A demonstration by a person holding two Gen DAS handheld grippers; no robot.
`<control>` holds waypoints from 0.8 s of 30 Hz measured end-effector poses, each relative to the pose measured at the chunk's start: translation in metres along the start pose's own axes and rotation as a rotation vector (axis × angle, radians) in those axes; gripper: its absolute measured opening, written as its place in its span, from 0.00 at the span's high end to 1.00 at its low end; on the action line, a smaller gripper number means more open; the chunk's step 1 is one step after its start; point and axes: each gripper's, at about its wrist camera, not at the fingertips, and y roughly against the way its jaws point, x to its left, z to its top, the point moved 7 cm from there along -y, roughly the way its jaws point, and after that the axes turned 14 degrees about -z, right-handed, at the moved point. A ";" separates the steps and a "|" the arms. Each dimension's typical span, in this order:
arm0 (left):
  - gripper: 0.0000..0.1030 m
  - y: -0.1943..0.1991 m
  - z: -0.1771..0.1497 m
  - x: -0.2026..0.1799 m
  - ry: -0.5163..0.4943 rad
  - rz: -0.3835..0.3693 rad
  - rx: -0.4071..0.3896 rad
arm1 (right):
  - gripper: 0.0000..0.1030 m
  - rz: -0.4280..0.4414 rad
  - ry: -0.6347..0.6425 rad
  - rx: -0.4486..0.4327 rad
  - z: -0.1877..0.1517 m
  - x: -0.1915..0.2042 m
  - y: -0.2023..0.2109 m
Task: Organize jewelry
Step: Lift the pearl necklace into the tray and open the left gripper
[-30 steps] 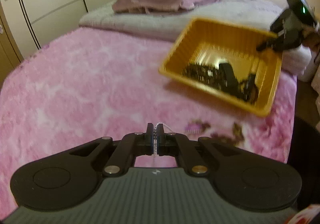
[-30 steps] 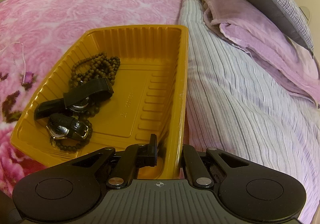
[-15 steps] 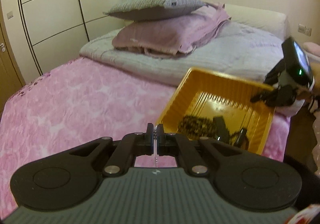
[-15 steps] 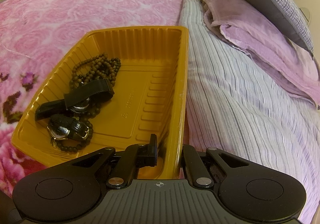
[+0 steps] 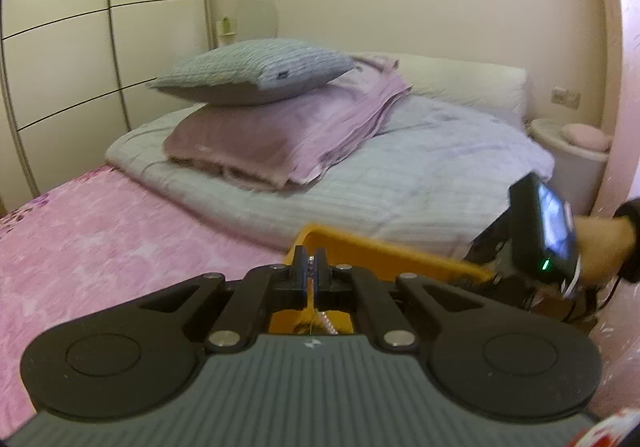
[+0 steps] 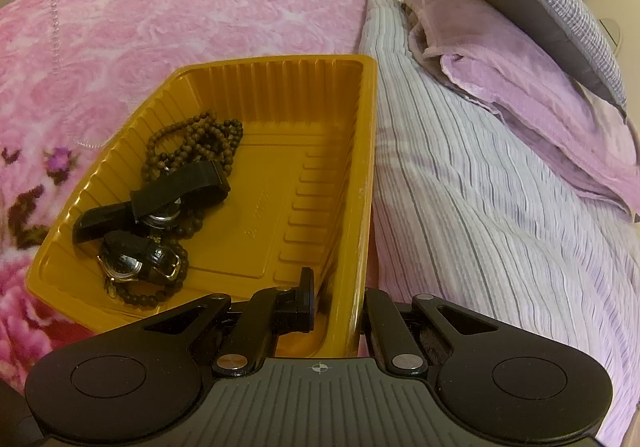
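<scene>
I am midway through carrying a thin pale chain (image 6: 56,7) to the yellow tray (image 6: 366,151), the step of moving loose jewelry off the pink blanket (image 6: 192,7) into one place. My left tongs (image 5: 309,267) are clenched on that chain: in the left wrist view its small beads show in the slit between the pads, and a short length hangs below them in front of the tray's near wall. In the right wrist view the same chain drops from the top left corner of the picture and ends just outside the tray's left rim, over the blanket, so I judge it is not yet above the tray's floor.

My right tongs (image 6: 334,299) are clamped on the tray's right-hand wall near its near corner, one pad inside and one outside, steadying it at the line where the blanket meets the striped grey quilt (image 6: 500,227).

Inside the tray, toward its left and near corner, lie a string of brown beads (image 6: 192,143) and two watches, one with a black strap (image 6: 160,199) and one with a gold-toned case (image 6: 132,263), heaped together.

The next move, as I judge it, calls for bringing the dangling end over the rim, lowering until the chain pools on the bare floor at the tray's far right, and only then letting go, so it does not tangle with the beads.
</scene>
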 end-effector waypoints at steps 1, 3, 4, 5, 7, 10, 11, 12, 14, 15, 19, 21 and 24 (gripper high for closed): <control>0.98 -0.004 0.004 -0.003 0.001 -0.009 -0.005 | 0.94 0.001 0.000 -0.001 0.000 0.000 0.000; 0.98 -0.013 0.012 -0.009 0.000 -0.031 -0.011 | 0.94 0.003 0.000 -0.003 0.000 0.000 0.000; 0.98 -0.018 0.016 -0.013 -0.001 -0.041 -0.013 | 0.94 0.004 -0.001 -0.004 -0.001 0.000 0.000; 0.98 -0.022 0.019 -0.015 -0.003 -0.049 -0.014 | 0.94 0.005 -0.003 -0.005 -0.001 0.000 0.000; 0.98 -0.032 0.024 -0.022 0.002 -0.075 -0.015 | 0.94 0.006 -0.004 -0.006 -0.001 0.000 0.000; 0.98 -0.048 0.024 -0.030 0.014 -0.107 -0.008 | 0.94 0.009 -0.006 -0.007 -0.002 -0.001 0.000; 0.98 -0.054 0.024 -0.032 0.021 -0.118 -0.003 | 0.94 0.010 -0.007 -0.008 -0.002 -0.001 0.000; 0.98 -0.059 0.023 -0.033 0.027 -0.122 0.002 | 0.94 0.010 -0.007 -0.009 -0.002 -0.001 0.000; 0.98 -0.070 0.018 -0.033 0.036 -0.123 0.022 | 0.94 0.010 -0.007 -0.009 -0.002 0.000 0.000; 0.98 -0.075 0.015 -0.032 0.041 -0.121 0.032 | 0.94 0.011 -0.008 -0.008 -0.002 0.000 0.000; 0.98 -0.096 -0.003 -0.024 0.085 -0.120 0.084 | 0.94 0.013 -0.009 -0.008 -0.002 0.000 -0.001; 0.98 -0.103 -0.013 -0.020 0.102 -0.120 0.109 | 0.94 0.014 -0.010 -0.008 -0.002 0.000 -0.001; 0.98 -0.112 -0.025 -0.016 0.122 -0.121 0.139 | 0.94 0.014 -0.010 -0.008 -0.002 0.000 -0.001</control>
